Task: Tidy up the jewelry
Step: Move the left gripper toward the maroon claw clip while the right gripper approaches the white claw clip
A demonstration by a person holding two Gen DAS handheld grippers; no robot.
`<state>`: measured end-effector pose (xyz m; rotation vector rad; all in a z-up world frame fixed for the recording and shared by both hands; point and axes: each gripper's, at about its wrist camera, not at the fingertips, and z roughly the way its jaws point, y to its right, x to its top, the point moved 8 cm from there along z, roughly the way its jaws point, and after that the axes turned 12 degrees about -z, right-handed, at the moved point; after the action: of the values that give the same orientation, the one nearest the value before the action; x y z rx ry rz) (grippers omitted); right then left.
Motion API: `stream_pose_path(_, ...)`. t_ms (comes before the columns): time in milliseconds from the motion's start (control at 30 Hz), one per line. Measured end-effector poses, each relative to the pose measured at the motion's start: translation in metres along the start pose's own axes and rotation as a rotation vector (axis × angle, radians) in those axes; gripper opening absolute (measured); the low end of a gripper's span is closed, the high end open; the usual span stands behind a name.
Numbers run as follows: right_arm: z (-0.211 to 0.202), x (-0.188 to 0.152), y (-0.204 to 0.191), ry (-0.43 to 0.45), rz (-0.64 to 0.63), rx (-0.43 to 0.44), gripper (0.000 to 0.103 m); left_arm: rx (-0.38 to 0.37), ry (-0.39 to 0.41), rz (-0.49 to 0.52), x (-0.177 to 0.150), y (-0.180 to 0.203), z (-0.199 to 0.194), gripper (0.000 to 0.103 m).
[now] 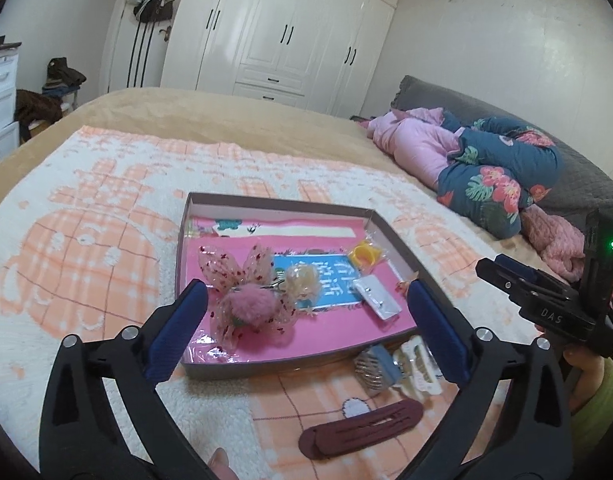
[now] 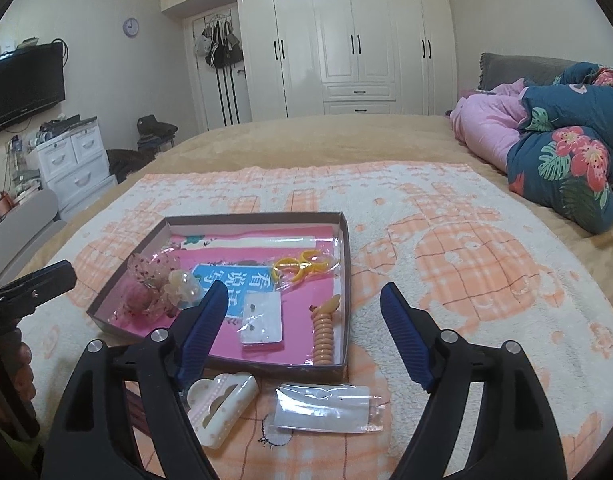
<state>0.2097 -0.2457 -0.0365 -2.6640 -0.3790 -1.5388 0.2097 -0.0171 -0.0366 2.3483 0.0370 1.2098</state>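
A shallow cardboard tray (image 1: 380, 227) (image 2: 348, 264) with a pink lining lies on the bed blanket. In it are a pink pom-pom bow (image 1: 248, 304) (image 2: 146, 284), a yellow clip in a bag (image 1: 364, 256) (image 2: 302, 266), an earring card (image 1: 378, 298) (image 2: 262, 316) and an orange spiral hair tie (image 2: 324, 330). In front of the tray lie a white claw clip (image 1: 416, 364) (image 2: 222, 404), a maroon hair clip (image 1: 362, 428), a silver-blue clip (image 1: 372, 366) and a clear packet (image 2: 324, 408). My left gripper (image 1: 306, 304) is open above the tray's near edge. My right gripper (image 2: 304, 308) is open above the tray's near right corner.
The peach-and-white blanket (image 2: 466, 264) covers a tan bed. Folded pink and floral bedding (image 1: 486, 172) (image 2: 558, 140) lies at the right. White wardrobes (image 2: 346, 40) stand behind, white drawers (image 2: 74, 160) at the left. The right gripper shows in the left wrist view (image 1: 546, 296).
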Motion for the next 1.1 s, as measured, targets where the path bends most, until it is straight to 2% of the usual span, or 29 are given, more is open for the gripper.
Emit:
stream_pose_path(500, -0.04, 0.011, 0.004, 0.066, 0.001, -0.001, 0.083, -0.015, 0.04, 0.035, -0.001, 0.024, -0.033, 0.092)
stream_pose_path(867, -0.058, 0.009, -0.005, 0.088, -0.022, 0.016, 0.084, -0.003, 0.006, 0.038, -0.019, 0.027, -0.041, 0.091)
stream_pose_path(1100, -0.062, -0.004, -0.013, 0.071, -0.04, 0.028, 0.084, 0.019, -0.034, 0.019, -0.036, 0.019, -0.041, 0.091)
